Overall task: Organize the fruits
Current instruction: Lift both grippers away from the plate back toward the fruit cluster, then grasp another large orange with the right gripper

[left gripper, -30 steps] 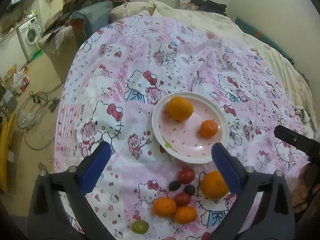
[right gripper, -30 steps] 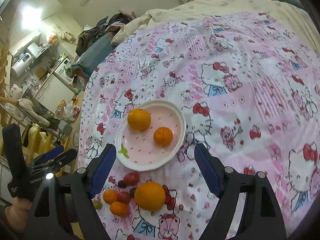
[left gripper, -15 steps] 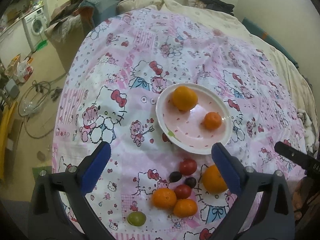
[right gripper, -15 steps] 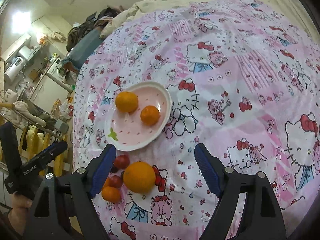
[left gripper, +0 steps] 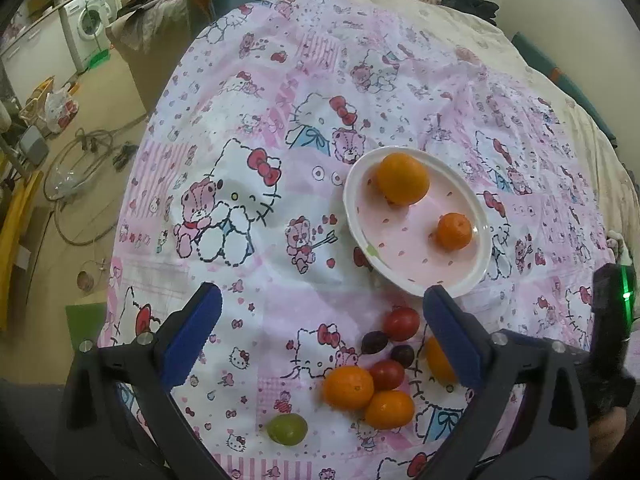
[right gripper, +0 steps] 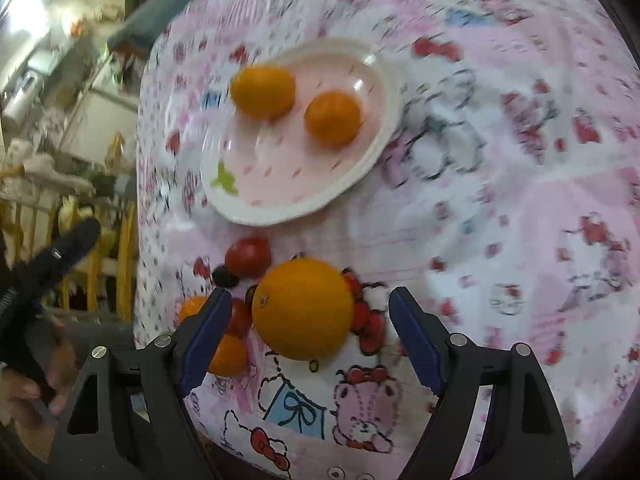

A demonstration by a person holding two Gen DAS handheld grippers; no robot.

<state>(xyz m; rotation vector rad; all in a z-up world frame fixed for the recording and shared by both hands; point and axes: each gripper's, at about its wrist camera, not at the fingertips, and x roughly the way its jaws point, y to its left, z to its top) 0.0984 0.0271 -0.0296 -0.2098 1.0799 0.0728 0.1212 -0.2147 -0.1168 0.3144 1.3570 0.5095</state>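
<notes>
Left gripper and right gripper gape, seemingly holding nothing.

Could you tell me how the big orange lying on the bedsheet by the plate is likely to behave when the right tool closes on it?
The big orange looks round and firm, so it will probably roll if nudged off-centre. It fills much of the open right tool, so the grip should be wide. The soft bedsheet may damp rolling.

Right gripper hanging with jaws apart around large orange, plate lying beyond holding two oranges.
</notes>
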